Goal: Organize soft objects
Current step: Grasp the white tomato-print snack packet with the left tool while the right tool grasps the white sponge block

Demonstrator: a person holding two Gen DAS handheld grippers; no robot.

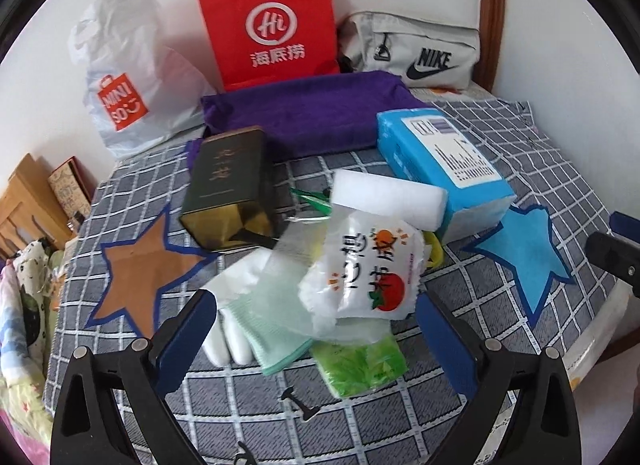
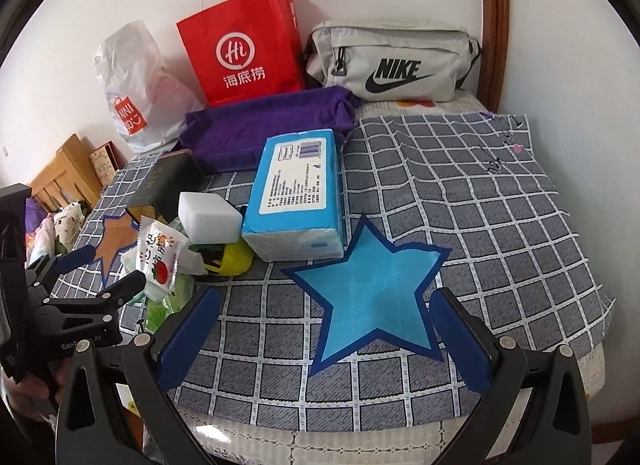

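Left wrist view: left tongs (image 1: 316, 329) spread wide, holding nothing, hovering at the near side of a loose pile in the middle of the checked cloth (image 1: 500, 305) that covers the table.
Pile: white glove (image 1: 228, 329), pale green cloth (image 1: 276, 341), crinkled white packet (image 1: 360, 273) printed with tomatoes, green packet (image 1: 360, 369) under it, white foam block (image 1: 390, 199), a yellow item (image 1: 434, 251) mostly hidden.
Hard-looking things: dark gold-ended box (image 1: 230, 189) lies at the pile's left, touching it or nearly so.
Tissue pack: blue tissue pack (image 1: 440, 169) sits just right of the foam block, toward the far edge.
Far edge: folded purple towel (image 1: 304, 117), red paper bag (image 1: 268, 25), white plastic bag (image 1: 132, 77), grey waist bag (image 1: 412, 53).
Right wrist view: right tongs (image 2: 326, 329) wide apart and empty, over the blue star (image 2: 372, 297) near the right front of the table.
Stars: blue star bare; brown star (image 1: 148, 269) at the left also bare.
Progress: by my reading, barely begun; nothing is sorted yet, soft items remain heaped together.
Left to do: probably lift each soft piece out and place it on a star; which star is meant I cannot tell.
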